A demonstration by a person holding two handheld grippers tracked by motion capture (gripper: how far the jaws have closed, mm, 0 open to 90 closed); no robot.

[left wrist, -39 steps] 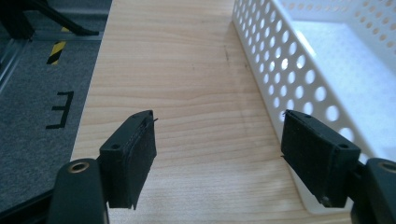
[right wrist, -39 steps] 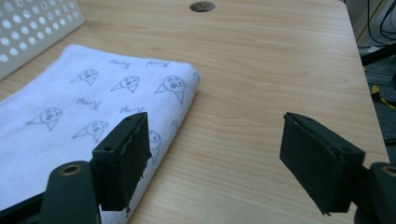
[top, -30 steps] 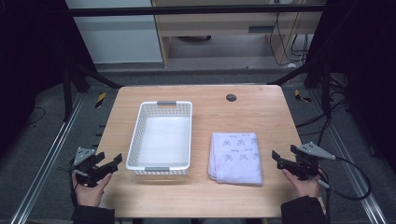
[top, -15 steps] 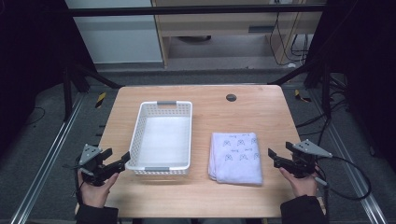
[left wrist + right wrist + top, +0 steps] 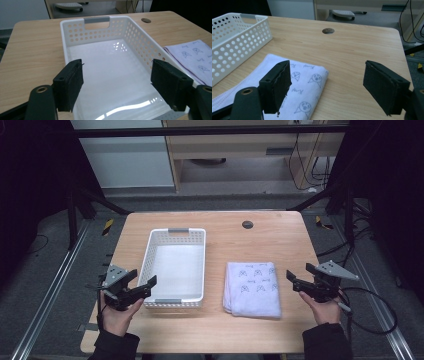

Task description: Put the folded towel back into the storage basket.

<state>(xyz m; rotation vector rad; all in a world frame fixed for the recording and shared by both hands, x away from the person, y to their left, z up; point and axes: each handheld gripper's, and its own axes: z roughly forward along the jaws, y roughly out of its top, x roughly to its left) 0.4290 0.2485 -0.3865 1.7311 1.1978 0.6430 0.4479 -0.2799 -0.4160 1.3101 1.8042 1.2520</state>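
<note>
Both pairs of fingers spread wide, empty — left gripper [image 5: 142, 286] at white perforated plastic basket [image 5: 176, 265], right gripper [image 5: 299, 278] beside folded white printed cloth [image 5: 251, 288]. Moved inward since a second ago — nearer over the wooden bench [image 5: 270, 240].

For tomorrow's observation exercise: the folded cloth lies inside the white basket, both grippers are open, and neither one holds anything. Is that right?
Not quite. The folded cloth lies on the table beside the white basket, to its right, and the basket is empty; the high view shows this. The rest stands: the left gripper and right gripper are open and hold nothing.
</note>
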